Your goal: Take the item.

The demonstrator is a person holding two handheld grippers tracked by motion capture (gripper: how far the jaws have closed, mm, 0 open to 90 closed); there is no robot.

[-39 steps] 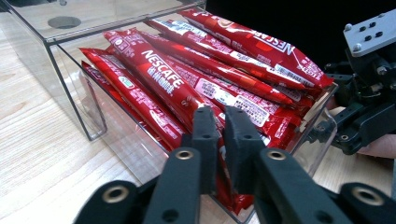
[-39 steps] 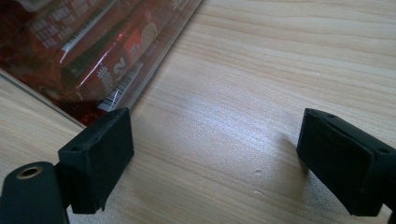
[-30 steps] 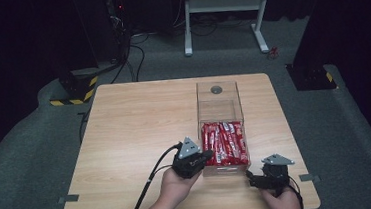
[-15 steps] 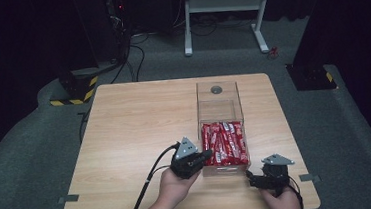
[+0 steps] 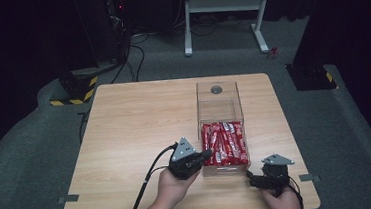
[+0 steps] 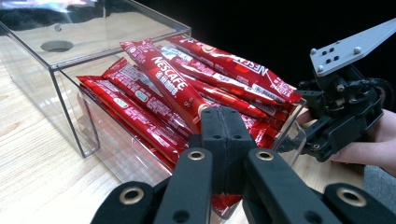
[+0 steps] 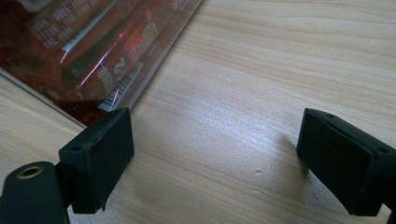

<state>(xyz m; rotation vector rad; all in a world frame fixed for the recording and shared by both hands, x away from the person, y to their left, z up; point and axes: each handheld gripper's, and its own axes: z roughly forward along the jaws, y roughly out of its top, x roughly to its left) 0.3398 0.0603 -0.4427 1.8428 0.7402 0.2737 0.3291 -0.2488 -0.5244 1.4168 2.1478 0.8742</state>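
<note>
A clear plastic box stands on the wooden table; its near half is filled with several red Nescafe stick sachets. My left gripper reaches over the box's near left corner. In the left gripper view its jaws are pressed together on the end of one raised sachet, which slants above the pile. My right gripper rests low on the table by the box's near right corner, open, with bare wood between its pads.
The far half of the box is covered by a clear lid with a round hole. The table's near edge runs just behind both hands. Dark floor, cables and a white frame lie beyond the table.
</note>
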